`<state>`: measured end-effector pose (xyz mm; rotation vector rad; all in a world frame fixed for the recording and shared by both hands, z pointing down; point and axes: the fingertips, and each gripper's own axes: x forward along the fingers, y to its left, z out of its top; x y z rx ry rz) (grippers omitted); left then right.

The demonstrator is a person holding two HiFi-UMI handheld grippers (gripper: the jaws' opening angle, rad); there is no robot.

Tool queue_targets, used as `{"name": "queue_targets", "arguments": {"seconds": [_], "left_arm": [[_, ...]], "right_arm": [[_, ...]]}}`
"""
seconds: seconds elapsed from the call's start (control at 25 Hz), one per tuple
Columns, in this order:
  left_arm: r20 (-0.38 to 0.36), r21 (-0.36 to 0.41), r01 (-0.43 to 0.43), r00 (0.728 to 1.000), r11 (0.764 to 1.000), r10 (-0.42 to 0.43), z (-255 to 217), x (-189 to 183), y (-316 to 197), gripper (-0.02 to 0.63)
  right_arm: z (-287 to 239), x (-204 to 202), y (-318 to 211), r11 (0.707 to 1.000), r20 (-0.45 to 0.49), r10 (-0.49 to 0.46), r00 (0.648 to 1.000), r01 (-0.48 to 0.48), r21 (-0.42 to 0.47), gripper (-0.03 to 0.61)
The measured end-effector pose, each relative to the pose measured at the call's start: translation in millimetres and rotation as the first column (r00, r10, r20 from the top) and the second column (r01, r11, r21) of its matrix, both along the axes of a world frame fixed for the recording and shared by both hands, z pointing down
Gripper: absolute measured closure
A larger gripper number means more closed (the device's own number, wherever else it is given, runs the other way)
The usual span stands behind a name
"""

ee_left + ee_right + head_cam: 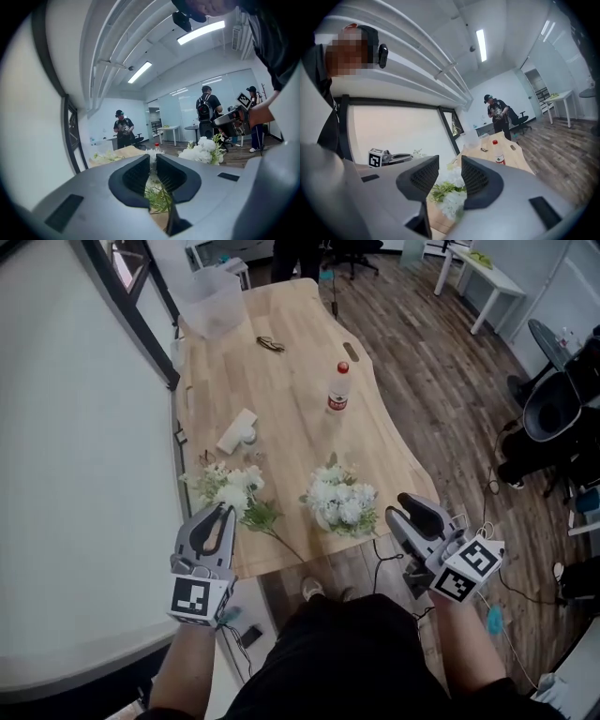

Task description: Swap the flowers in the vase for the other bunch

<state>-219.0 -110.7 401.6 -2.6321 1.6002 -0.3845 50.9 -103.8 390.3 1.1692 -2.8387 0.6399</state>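
reaching in for the vase bunch

my right gripper [401, 510] has its jaws apart with nothing between them. looking along them, the white bunch in the vase [339, 504] sits just ahead and a touch to the left of the tips, near but not yet reached. my left gripper [223, 512] is drawn together to a thin slit and empty. the other bunch [234, 491] lies flat on the table [300, 418] right in front of its tips, with the long stem trailing toward the near edge on their right side. whether those tips brush the leaves i can't tell.

i judge the step in hand is getting the old flowers out. the vase itself is buried under the blooms, so i wouldn't close on the heads. i'd come in lower than the flowers and get the stems between my right pads as one bundle. i'd squeeze only once they're well inside, then draw straight up so the vase doesn't tip or ride along. the left would need to open before it could steady the vase or take the loose stem. the bottle [338, 388] stands well beyond both grippers, out of the way.
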Motion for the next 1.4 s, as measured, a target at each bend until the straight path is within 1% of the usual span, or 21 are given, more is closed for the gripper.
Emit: {"name": "queue_targets", "arguments": {"seconds": [0.08, 0.16, 0.2, 0.28, 0.36, 0.44, 0.52, 0.6, 0.72, 0.76, 0.8, 0.88, 0.92, 1.16, 1.4], "left_arm": [[0.005, -0.009, -0.02, 1.0, 1.0, 0.02, 2.8, 4.9, -6.8, 0.569], [0.0, -0.014, -0.021, 1.0, 1.0, 0.021, 3.9, 6.3, -13.3, 0.569], [-0.004, -0.015, -0.014, 1.0, 1.0, 0.014, 3.8, 6.6, -16.7, 0.569], [-0.002, -0.024, 0.005, 1.0, 1.0, -0.005, 4.9, 7.9, -20.1, 0.569], [0.007, -0.038, 0.024, 1.0, 0.999, -0.024, 8.6, 9.6, -19.7, 0.569], [0.011, -0.05, 0.047, 0.999, 0.998, -0.047, 10.4, 10.8, -22.3, 0.569], [0.009, -0.051, 0.056, 0.998, 0.997, -0.056, 11.0, 12.0, -24.3, 0.569], [0.011, -0.048, 0.058, 0.998, 0.997, -0.058, 11.7, 11.5, -26.5, 0.569], [0.017, -0.052, 0.08, 0.997, 0.995, -0.079, 10.4, 7.9, -31.6, 0.569], [0.02, -0.05, 0.087, 0.996, 0.995, -0.086, 8.7, 7.0, -32.9, 0.569], [0.024, -0.044, 0.094, 0.995, 0.995, -0.093, 6.2, 6.2, -34.8, 0.569], [0.031, -0.027, 0.104, 0.994, 0.994, -0.103, 0.0, 5.5, -39.9, 0.569], [0.032, -0.021, 0.107, 0.994, 0.994, -0.106, -2.2, 6.2, -41.7, 0.569], [0.027, 0.011, 0.12, 0.992, 0.993, -0.12, -16.2, 6.4, -41.7, 0.569], [0.029, 0.063, 0.116, 0.993, 0.991, -0.118, -47.8, 7.2, -38.9, 0.569]], "right_arm": [[4.9, -6.7, -4.7, 0.999, 0.001, -0.031, 1.0, 0.031, -0.018, 0.426], [11.0, -13.5, -10.4, 0.998, -0.012, -0.062, 0.998, 0.062, -0.023, 0.426], [14.3, -16.0, -14.3, 0.997, -0.021, -0.077, 0.997, 0.077, -0.024, 0.423], [22.4, -18.1, -22.0, 0.994, -0.037, -0.104, 0.994, 0.103, -0.035, 0.385], [32.9, -17.6, -28.9, 0.991, -0.048, -0.126, 0.991, 0.124, -0.052, 0.36], [43.3, -18.8, -35.6, 0.986, -0.044, -0.155, 0.987, 0.152, -0.07, 0.353], [51.4, -24.9, -38.2, 0.975, -0.013, -0.203, 0.979, 0.201, -0.094, 0.353], [58.2, -33.4, -36.1, 0.958, 0.02, -0.261, 0.965, 0.262, -0.118, 0.353], [67.2, -41.7, -33.0, 0.938, 0.013, -0.318, 0.948, 0.317, -0.138, 0.354], [68.6, -43.2, -32.9, 0.936, 0.006, -0.326, 0.945, 0.324, -0.138, 0.363], [68.8, -44.6, -33.8, 0.935, 0.001, -0.332, 0.943, 0.329, -0.132, 0.41], [66.8, -47.0, -36.6, 0.934, -0.002, -0.342, 0.94, 0.339, -0.115, 0.478], [65.2, -47.6, -36.9, 0.932, 0.001, -0.348, 0.937, 0.346, -0.108, 0.493], [50.2, -49.1, -35.8, 0.926, 0.06, -0.364, 0.93, 0.368, -0.082, 0.5], [27.0, -52.8, -37.5, 0.926, 0.077, -0.373, 0.924, 0.377, -0.036, 0.5]]}}
